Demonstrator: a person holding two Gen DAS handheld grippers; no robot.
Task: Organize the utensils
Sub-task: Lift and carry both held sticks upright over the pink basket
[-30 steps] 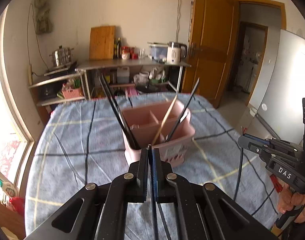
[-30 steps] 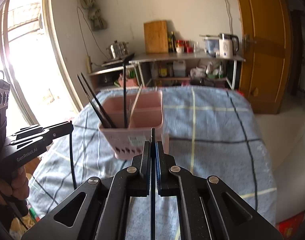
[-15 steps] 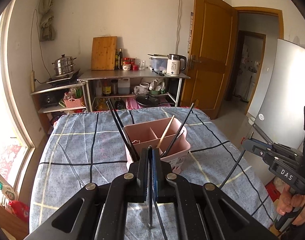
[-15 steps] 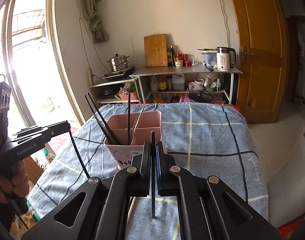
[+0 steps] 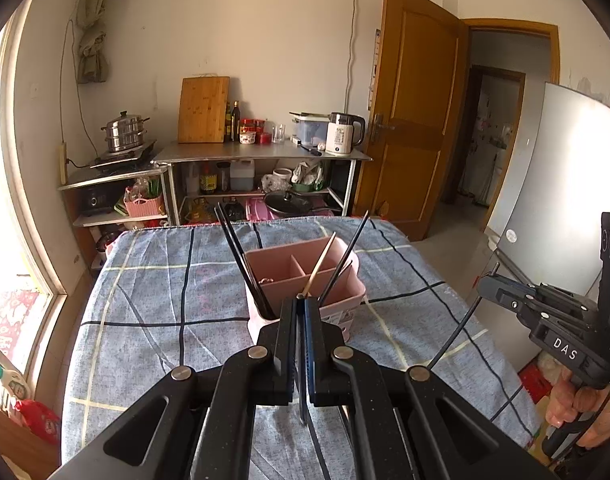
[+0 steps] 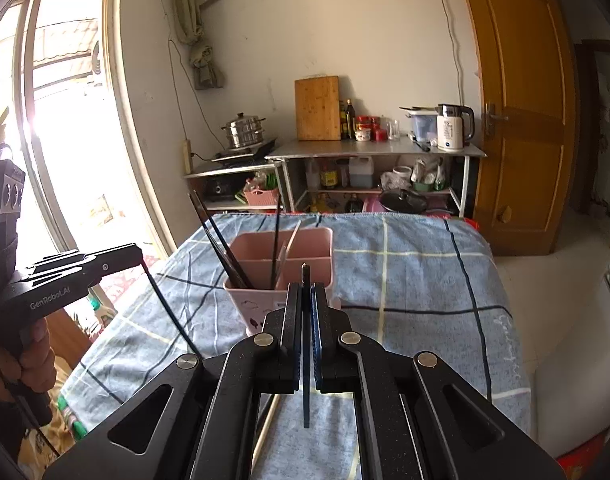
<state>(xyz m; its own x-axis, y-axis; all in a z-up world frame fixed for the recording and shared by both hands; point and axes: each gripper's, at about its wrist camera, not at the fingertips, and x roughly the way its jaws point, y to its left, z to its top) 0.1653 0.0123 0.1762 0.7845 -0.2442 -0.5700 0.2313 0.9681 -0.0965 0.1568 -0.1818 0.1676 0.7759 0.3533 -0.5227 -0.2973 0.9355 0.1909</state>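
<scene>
A table covered by a blue-grey checked cloth (image 5: pixel 153 320) fills the lower half of both wrist views, in a kitchen with pale walls.

Nearest in the left wrist view, the left gripper (image 5: pixel 301 304) is seen with its jaws pressed together on a thin black chopstick (image 5: pixel 303 408); the stick is clamped upright between the pads, its lower end hanging below them above the cloth. In the right wrist view, the right gripper (image 6: pixel 307 290) is likewise closed on a second black chopstick (image 6: pixel 306 400), whose tip projects just above the jaws and whose lower end hangs free below them. A pale wooden stick (image 6: pixel 267 426) is seen on the cloth beneath this gripper.

Just ahead of both sets of jaws, a pink divided utensil holder (image 5: pixel 293 270) stands on the cloth. Two black chopsticks (image 5: pixel 241 256) lean out of it to the left of the left jaws; a pale wooden chopstick (image 5: pixel 321 266) and a further black one (image 5: pixel 349 254) lean to the right. Which compartment each occupies cannot be told with certainty.

Beyond the table, a metal shelf unit (image 5: pixel 261 156) stands against the far wall, bearing a wooden cutting board (image 5: pixel 203 110) and a white kettle (image 5: pixel 343 134). A steamer pot (image 5: pixel 125 132) is set to its left, and an orange wooden door (image 5: pixel 413 120) is located to the right.
</scene>
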